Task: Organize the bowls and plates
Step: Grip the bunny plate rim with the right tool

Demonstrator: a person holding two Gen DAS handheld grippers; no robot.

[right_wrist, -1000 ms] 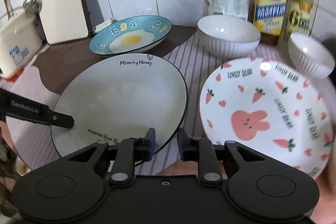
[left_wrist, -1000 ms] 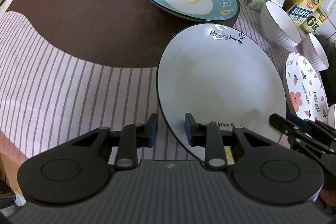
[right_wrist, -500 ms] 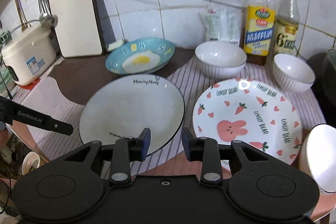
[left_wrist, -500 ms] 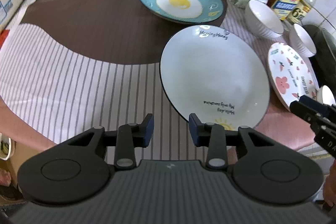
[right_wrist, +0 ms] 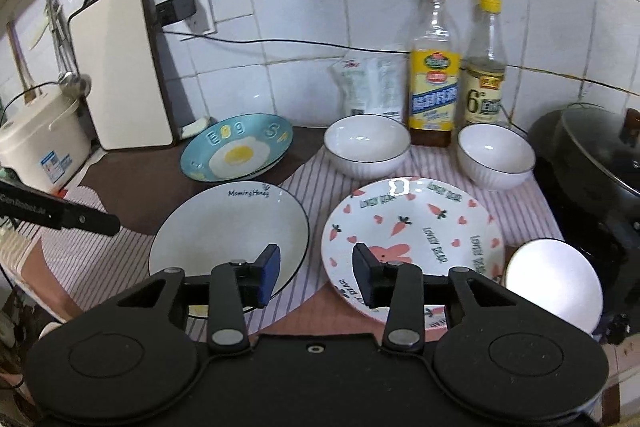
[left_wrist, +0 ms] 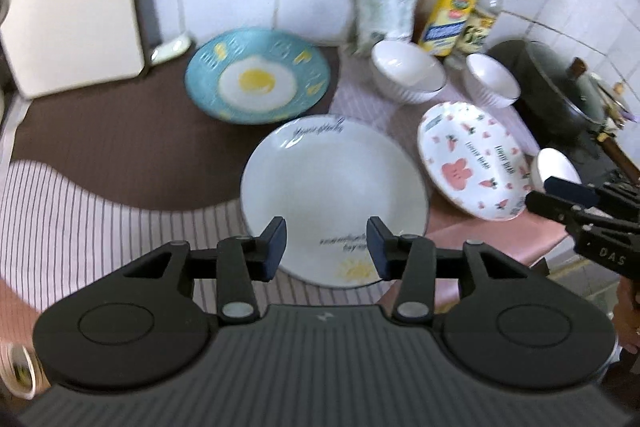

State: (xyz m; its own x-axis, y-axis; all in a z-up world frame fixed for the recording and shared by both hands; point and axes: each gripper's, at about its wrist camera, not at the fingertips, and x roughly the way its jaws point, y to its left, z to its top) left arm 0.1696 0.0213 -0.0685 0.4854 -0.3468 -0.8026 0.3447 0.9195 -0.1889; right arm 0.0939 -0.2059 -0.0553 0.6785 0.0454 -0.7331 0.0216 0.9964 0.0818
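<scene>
Three plates and three bowls are spread over a striped cloth [right_wrist: 308, 183] on the kitchen counter, under a white tiled wall. Nearest the middle lies the white plate [right_wrist: 228, 227] with a thin dark rim and the words "Morning Honey"; it sits flat on the cloth, with the blue egg plate [right_wrist: 236, 151] just behind it toward the wall and the carrot-and-rabbit plate [right_wrist: 416, 239] just beside it on its right. Behind the rabbit plate stand two white bowls, the larger bowl [right_wrist: 366, 147] to the left and the smaller bowl [right_wrist: 496, 155] to the right, each in front of the two bottles [right_wrist: 434, 67]. A third white bowl [right_wrist: 554, 283] sits at the counter's near right corner, close to a dark lidded pot [right_wrist: 596, 151]. The left gripper [left_wrist: 326, 243] hangs above the near edge of the white plate, its jaws opening with nothing between them and no contact with the plate. The right gripper [right_wrist: 316, 271] hovers over the gap between the white plate and the rabbit plate, jaws likewise opening and holding nothing. A white cutting board [right_wrist: 120, 67] leans upright against the wall at the left, beside a white rice cooker [right_wrist: 40, 143].
</scene>
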